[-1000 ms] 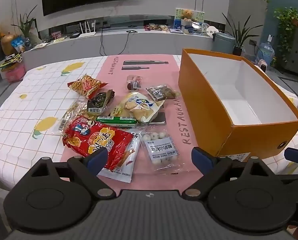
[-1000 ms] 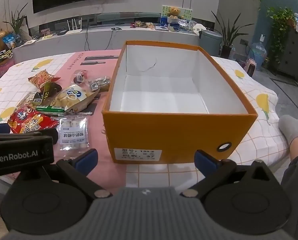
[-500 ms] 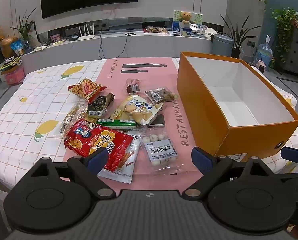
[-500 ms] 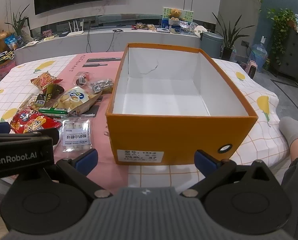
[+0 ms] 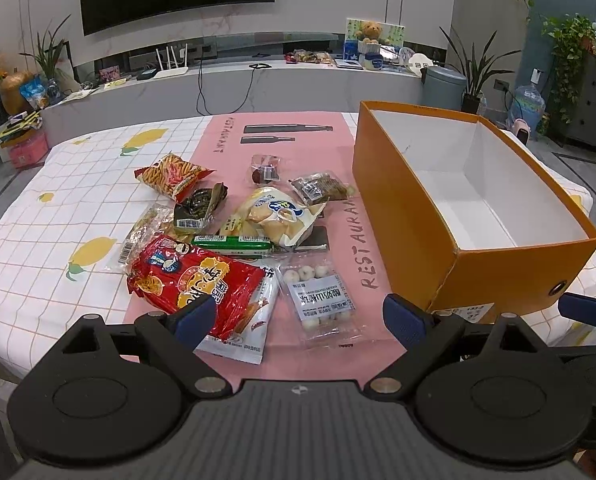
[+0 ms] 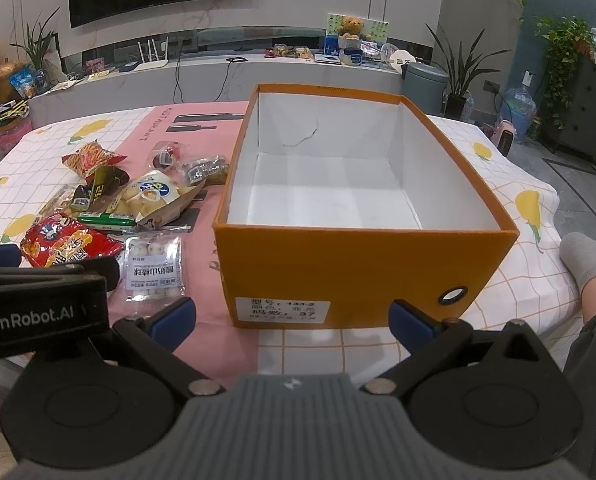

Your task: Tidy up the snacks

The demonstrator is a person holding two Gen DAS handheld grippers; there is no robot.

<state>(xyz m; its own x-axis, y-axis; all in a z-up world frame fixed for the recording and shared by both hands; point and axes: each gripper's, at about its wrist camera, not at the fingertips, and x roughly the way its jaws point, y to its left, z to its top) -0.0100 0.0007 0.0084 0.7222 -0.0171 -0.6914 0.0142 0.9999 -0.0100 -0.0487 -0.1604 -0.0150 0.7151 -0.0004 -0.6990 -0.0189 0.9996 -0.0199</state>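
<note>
Left wrist view: left gripper (image 5: 301, 316) has its jaws spread wide with nothing between them, hovering over the near edge of the pink mat (image 5: 329, 160). Snack pile sits on the mat and the checked lemon-print tablecloth (image 5: 38, 248), left of the orange box (image 5: 401, 216). Nearest items: red snack bag (image 5: 194, 280) lying partly over a white-edged packet, and just right of it a clear pack of white balls (image 5: 321, 300) with a printed label. Behind those: green stick pack (image 5: 234, 243), cream-coloured pastry bag (image 5: 278, 216), dark green pouch (image 5: 200, 204), orange-red fries bag (image 5: 172, 174), a clear wrapped bar (image 5: 144, 236) at the left edge of the pile. Further back, a small wrapped dark sweet (image 5: 264, 172) and a small brown-filled packet (image 5: 319, 188), the latter close to the box wall. Right wrist view: right gripper (image 6: 292, 318) is also wide open and holds nothing, aimed at the box's near short wall, which carries a white label (image 6: 284, 312) and a round eyelet (image 6: 451, 295). Box interior is white and bare. Left gripper body shows at the left edge of this view. A socked foot (image 6: 589, 260) rests on the cloth right of the box.
</note>
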